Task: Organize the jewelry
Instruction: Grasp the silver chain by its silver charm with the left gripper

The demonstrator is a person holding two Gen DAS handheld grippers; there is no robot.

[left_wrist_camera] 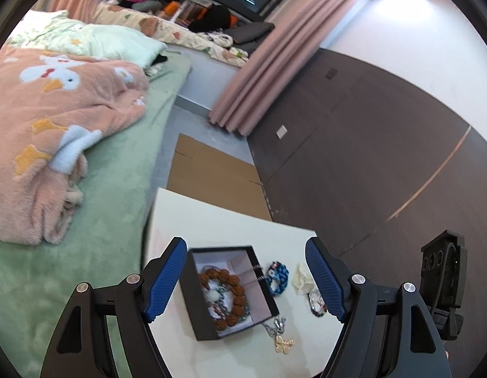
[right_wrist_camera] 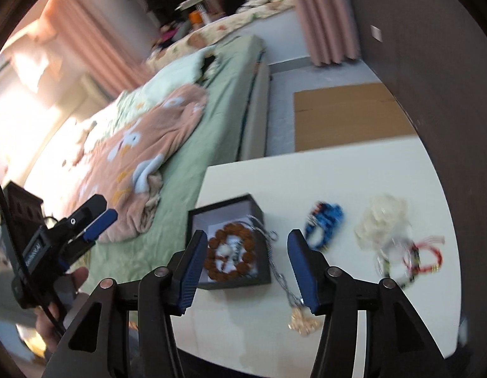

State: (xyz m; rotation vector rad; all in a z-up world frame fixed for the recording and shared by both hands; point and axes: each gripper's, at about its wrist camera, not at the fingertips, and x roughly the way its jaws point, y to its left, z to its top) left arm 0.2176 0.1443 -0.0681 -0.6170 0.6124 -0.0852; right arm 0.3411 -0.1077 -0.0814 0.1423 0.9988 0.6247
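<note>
Both the left gripper and right gripper are wide apart and hold nothing. The thin necklace hangs over the box wall onto the table; it looks light and slippery, so pinching its gold pendant seems best

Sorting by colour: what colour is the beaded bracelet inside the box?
Reddish-brown beaded bracelet, clearest in right wrist view.

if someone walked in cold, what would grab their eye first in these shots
Probably the open black box on the white table, with a brown bead bracelet inside and a silver chain trailing over its rim to a gold pendant. Right of it lie a blue bracelet and a red one. Both open claws, left and right, hover above.
</note>
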